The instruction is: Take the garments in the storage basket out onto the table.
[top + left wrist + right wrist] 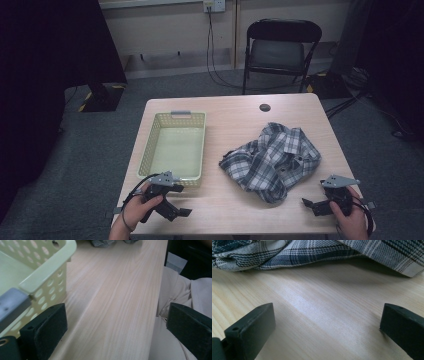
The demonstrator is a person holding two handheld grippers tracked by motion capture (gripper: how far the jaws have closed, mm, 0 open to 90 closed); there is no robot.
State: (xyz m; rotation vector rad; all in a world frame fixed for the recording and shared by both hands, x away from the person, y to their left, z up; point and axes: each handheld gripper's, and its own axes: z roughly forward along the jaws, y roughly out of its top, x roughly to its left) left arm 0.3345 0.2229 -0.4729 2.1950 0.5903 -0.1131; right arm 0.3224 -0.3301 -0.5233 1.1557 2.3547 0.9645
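A: Shirt status?

B: One plaid shirt (272, 160) is seen, crumpled in a loose heap on the right half of the table (230, 210). Dark blue, grey and white check; collar and button placket are turned up near the top of the heap. In the right gripper view, its folded edge (294, 252) lies flat on the wood just ahead of the jaws.

A: Grippers?

B: Two are counted. The left gripper (175, 211) is held at the near left edge, jaws spread wide, nothing gripped. The right gripper (312, 206) is held at the near right edge, near the shirt but apart from it, jaws likewise spread and empty.

A: Anything else on the table?

B: One pale yellow perforated basket (150, 145) is placed left of the shirt, with a grey tab on its far rim. Its near corner (47, 270) is seen just beside the left gripper's jaw.

A: Labels, text?

B: No writing can be read on shirt, basket or grippers.

A: Background?

B: One black folding chair (282, 50) is noted beyond the table.
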